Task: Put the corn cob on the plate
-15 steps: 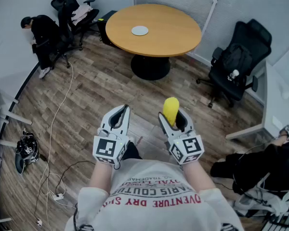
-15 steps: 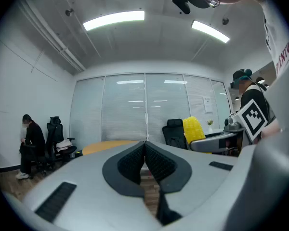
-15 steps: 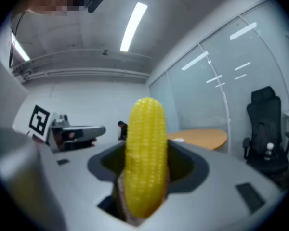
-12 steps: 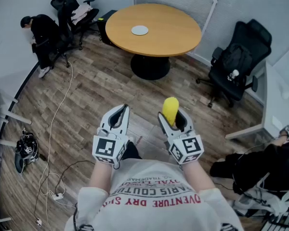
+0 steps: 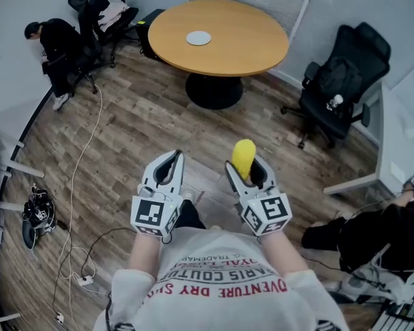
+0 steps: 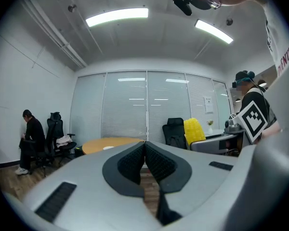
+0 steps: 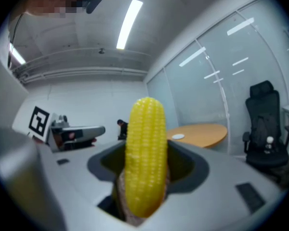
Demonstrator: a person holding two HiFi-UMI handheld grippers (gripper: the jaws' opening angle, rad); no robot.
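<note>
A yellow corn cob point(image 5: 244, 157) stands upright between the jaws of my right gripper point(image 5: 247, 168), which is shut on it; the cob point(image 7: 145, 161) fills the middle of the right gripper view. My left gripper point(image 5: 168, 163) is held beside it at chest height, shut with nothing in it, its pads point(image 6: 145, 161) meeting. A small white plate point(image 5: 199, 38) lies on the round wooden table point(image 5: 241, 47) far ahead across the room. The plate point(image 7: 178, 136) also shows as a small disc on the table in the right gripper view.
Black office chairs stand right of the table point(image 5: 338, 81) and at the far left point(image 5: 100, 12). A person in black point(image 5: 52, 43) sits at the left wall. Cables point(image 5: 83, 164) trail over the wooden floor. A white desk point(image 5: 397, 150) lies at the right.
The table and plate have shifted slightly up in the head view. Both grippers keep their places, with the cob held the same way.
</note>
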